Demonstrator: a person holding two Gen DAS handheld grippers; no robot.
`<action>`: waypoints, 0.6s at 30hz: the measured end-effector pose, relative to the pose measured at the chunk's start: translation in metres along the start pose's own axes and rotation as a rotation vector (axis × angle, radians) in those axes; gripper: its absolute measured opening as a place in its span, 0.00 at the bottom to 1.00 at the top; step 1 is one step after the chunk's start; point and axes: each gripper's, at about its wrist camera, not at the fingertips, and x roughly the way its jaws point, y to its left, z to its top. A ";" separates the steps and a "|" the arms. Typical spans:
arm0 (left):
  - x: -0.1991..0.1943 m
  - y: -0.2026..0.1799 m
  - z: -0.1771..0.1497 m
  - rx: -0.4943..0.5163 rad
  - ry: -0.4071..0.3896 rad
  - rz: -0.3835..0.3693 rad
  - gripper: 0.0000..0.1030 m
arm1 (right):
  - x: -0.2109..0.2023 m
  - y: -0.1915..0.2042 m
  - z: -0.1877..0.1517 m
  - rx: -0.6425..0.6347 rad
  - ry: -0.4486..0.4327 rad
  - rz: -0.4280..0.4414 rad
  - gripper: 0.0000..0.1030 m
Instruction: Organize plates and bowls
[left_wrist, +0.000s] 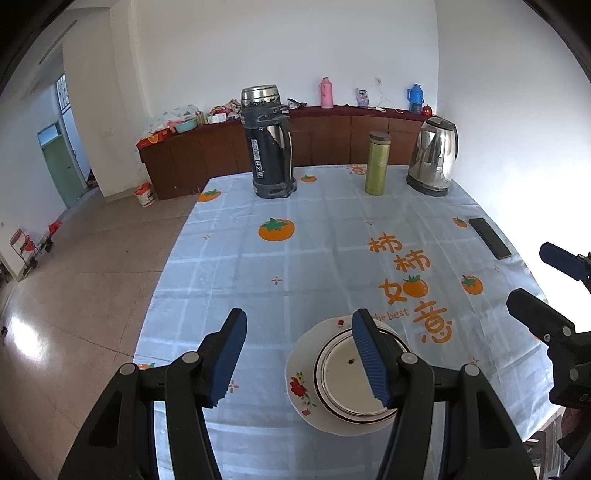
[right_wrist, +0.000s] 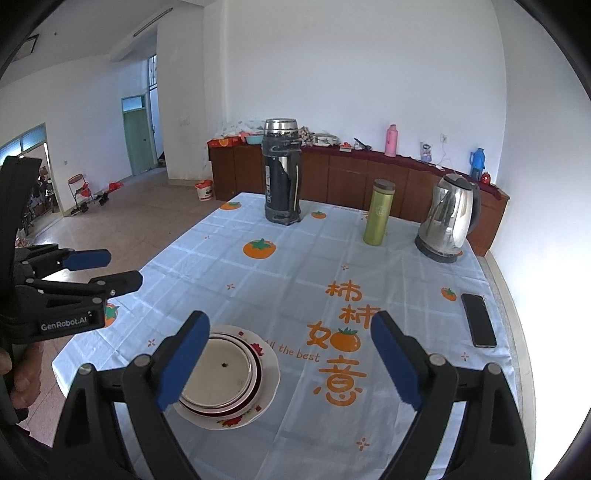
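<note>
A flowered plate (right_wrist: 267, 373) holds smaller stacked dishes (right_wrist: 218, 376); both grippers' fingers (left_wrist: 229, 354) (right_wrist: 397, 365) hover apart, gripping nothing

Pale blue checked tablecloth (right_wrist: 280, 280) with orange persimmons, white red-flowered plate (right_wrist: 267, 373), blue-padded tongs (right_wrist: 291, 360)

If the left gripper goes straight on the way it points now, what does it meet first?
Probably the bare tablecloth, just left of the stacked plates. The open left gripper has only its right finger over the stack, though depth is hard to judge.
</note>
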 end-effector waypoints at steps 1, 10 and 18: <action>0.001 0.000 0.000 0.001 0.002 0.000 0.60 | 0.000 0.000 0.000 0.000 -0.001 0.000 0.88; 0.005 0.000 0.003 0.008 0.013 -0.011 0.60 | 0.001 0.001 0.002 -0.004 0.001 0.002 0.88; 0.007 0.001 0.003 0.008 0.013 -0.009 0.60 | 0.002 0.001 0.004 -0.005 0.003 0.003 0.88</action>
